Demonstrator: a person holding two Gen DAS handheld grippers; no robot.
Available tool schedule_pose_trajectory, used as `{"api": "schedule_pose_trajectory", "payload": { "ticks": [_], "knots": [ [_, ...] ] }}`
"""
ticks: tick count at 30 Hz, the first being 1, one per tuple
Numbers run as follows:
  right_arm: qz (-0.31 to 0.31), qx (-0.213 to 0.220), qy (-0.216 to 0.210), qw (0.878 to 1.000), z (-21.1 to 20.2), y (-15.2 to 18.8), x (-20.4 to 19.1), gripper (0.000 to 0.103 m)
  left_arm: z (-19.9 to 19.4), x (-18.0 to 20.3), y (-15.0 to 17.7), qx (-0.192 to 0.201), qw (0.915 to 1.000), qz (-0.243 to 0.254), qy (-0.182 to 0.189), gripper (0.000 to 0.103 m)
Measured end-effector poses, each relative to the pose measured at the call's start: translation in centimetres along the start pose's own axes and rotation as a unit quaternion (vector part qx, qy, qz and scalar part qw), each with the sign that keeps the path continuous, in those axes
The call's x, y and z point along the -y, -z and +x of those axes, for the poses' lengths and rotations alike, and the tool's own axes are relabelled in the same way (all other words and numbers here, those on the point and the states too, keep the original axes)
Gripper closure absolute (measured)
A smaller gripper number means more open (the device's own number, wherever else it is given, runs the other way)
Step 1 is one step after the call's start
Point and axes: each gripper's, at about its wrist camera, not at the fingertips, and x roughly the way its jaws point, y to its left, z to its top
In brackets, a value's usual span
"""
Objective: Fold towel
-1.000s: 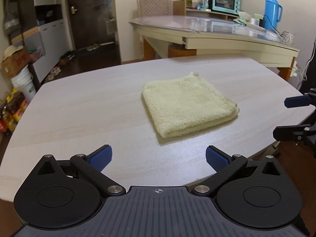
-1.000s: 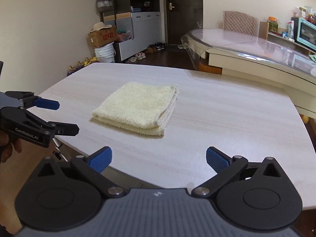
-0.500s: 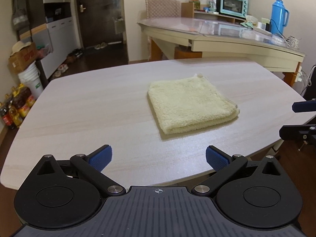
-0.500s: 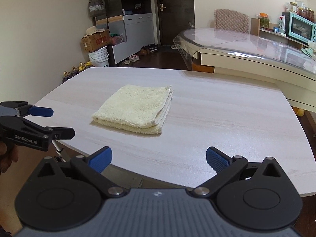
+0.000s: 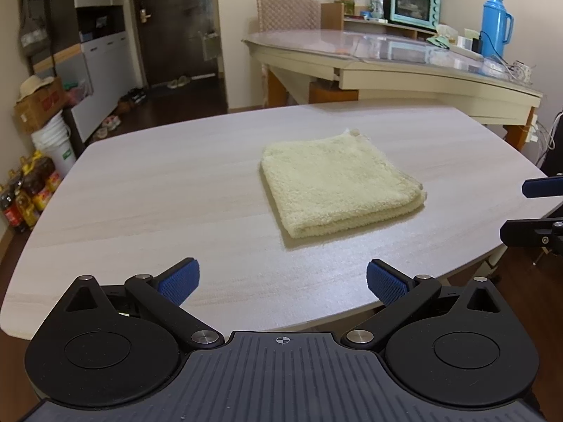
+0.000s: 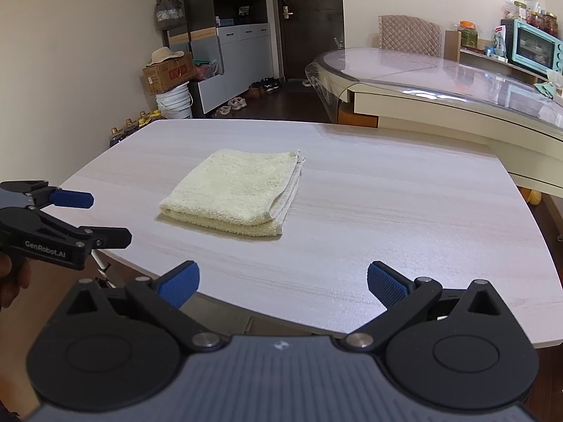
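A pale yellow towel (image 5: 337,186) lies folded into a thick square in the middle of the light wood table (image 5: 158,193); it also shows in the right wrist view (image 6: 235,190). My left gripper (image 5: 281,281) is open and empty, held back over the table's near edge, well short of the towel. My right gripper (image 6: 281,281) is open and empty at the near edge too. Each gripper shows in the other's view: the right one at the right edge (image 5: 535,211), the left one at the left edge (image 6: 81,218).
A glass-topped beige table (image 5: 387,56) stands behind, with a teal oven (image 5: 411,3) and a blue thermos (image 5: 496,24) on it. Bottles (image 5: 28,193), a white bucket (image 5: 52,144) and a cardboard box (image 5: 38,105) stand on the floor at left.
Both grippers have drawn back and up from the table, so the towel looks farther away. The towel has not moved. Both grippers stay open.
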Motion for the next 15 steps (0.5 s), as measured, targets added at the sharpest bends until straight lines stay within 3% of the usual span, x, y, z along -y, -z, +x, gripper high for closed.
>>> {"api": "schedule_pose_trajectory", "payload": {
  "ticks": [15],
  "knots": [
    [-0.01, 0.011, -0.017, 1.0, 1.1, -1.3, 0.5, 0.0, 1.3, 0.1, -0.7, 0.004, 0.9997, 0.023, -0.003, 0.0]
  ]
}}
